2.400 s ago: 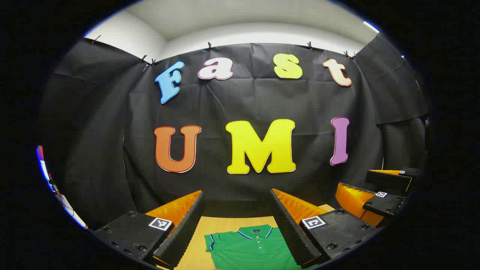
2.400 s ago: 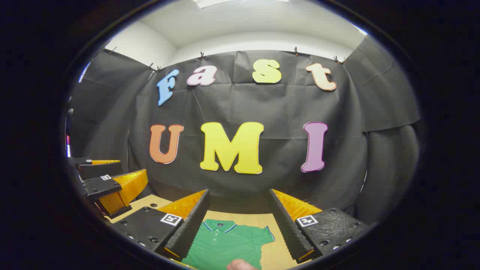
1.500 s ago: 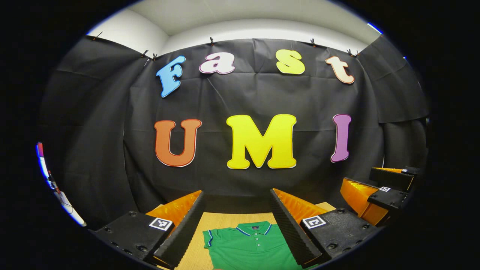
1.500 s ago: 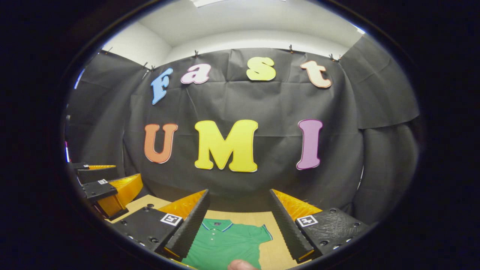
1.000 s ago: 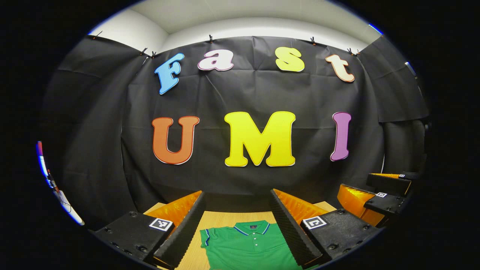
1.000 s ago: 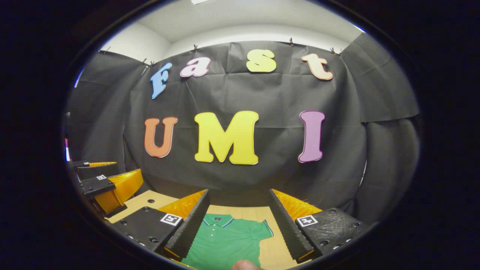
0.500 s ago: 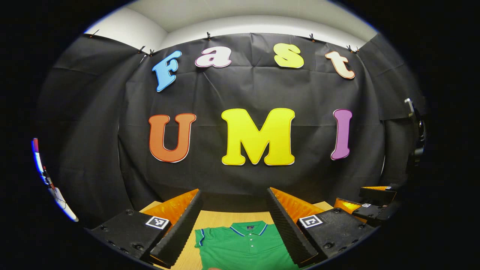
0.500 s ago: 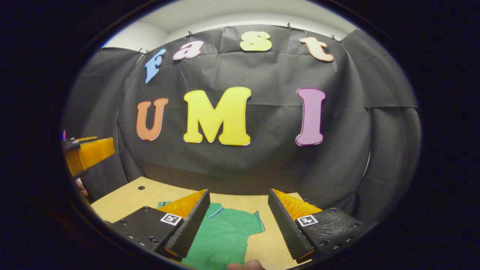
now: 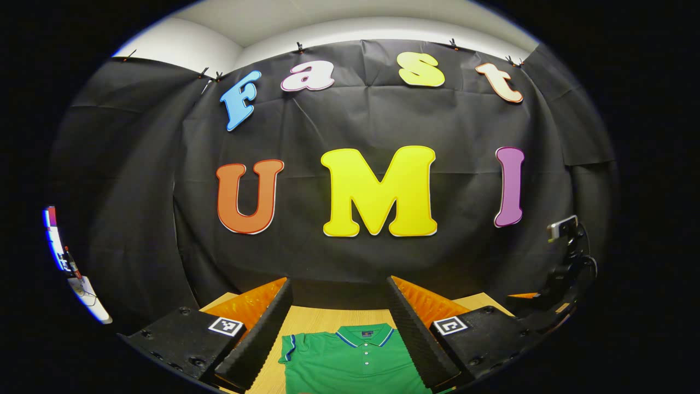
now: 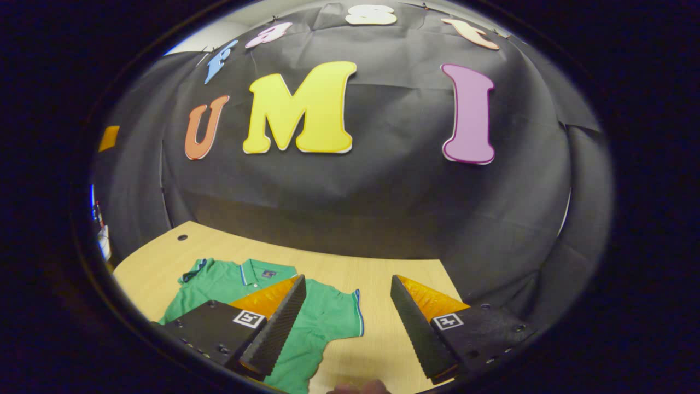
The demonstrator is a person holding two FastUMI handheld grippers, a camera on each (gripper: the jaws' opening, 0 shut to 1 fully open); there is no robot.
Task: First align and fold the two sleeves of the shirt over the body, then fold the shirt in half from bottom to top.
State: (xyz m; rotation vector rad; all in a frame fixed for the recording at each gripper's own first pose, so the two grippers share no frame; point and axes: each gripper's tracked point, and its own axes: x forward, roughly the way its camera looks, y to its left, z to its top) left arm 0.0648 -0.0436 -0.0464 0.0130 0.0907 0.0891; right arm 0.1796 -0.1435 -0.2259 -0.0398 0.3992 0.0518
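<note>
Pale wooden desk (image 10: pixel 383 279) carries the green shirt (image 10: pixel 229 282) flat, collar toward the wall, its right sleeve (image 10: pixel 342 312) just ahead of the right hand-held gripper (image 10: pixel 345 323), nearer than the left hand-held gripper (image 9: pixel 339 328), both open and empty.

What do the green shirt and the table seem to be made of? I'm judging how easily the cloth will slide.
The green shirt looks like soft matte knit fabric: it lies flat with a ribbed striped collar and buttons. The table looks like pale wood or a wood-look laminate, smooth with a faint grain; which one isn't clear.
</note>
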